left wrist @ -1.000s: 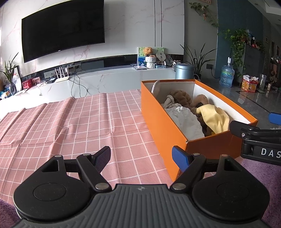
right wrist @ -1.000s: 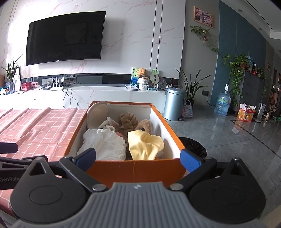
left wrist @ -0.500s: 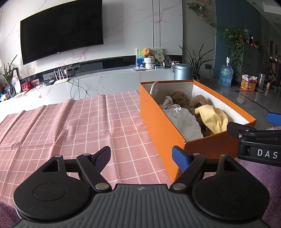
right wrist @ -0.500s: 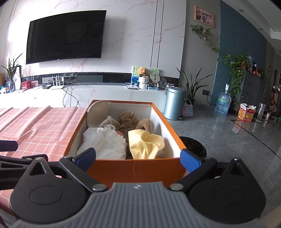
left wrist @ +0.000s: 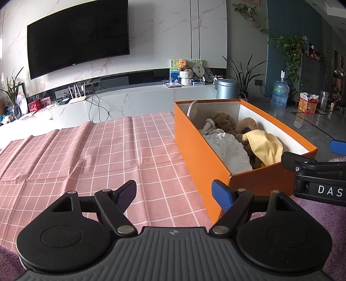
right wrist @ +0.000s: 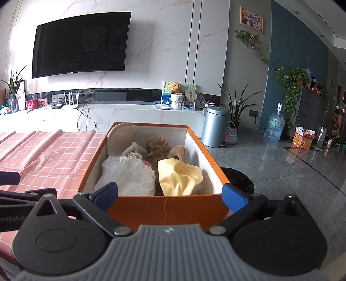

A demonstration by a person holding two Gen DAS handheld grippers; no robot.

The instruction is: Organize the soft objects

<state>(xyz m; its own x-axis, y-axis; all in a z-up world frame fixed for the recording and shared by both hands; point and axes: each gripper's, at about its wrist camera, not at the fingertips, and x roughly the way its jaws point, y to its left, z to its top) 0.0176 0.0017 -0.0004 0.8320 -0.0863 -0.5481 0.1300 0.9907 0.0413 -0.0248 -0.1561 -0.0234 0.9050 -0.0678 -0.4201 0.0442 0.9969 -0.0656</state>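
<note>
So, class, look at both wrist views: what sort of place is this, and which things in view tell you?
Most likely a home living room: a wall-mounted television above a long low media console, potted houseplants, and a picture on the wall.

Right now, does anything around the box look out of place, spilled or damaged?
Nothing spilled: the soft items, including the yellow cloth and white cloth, sit inside the orange box. Two small oddities: a thin crack-like line runs down the box's near wall, and the pink checked tablecloth is creased.
</note>
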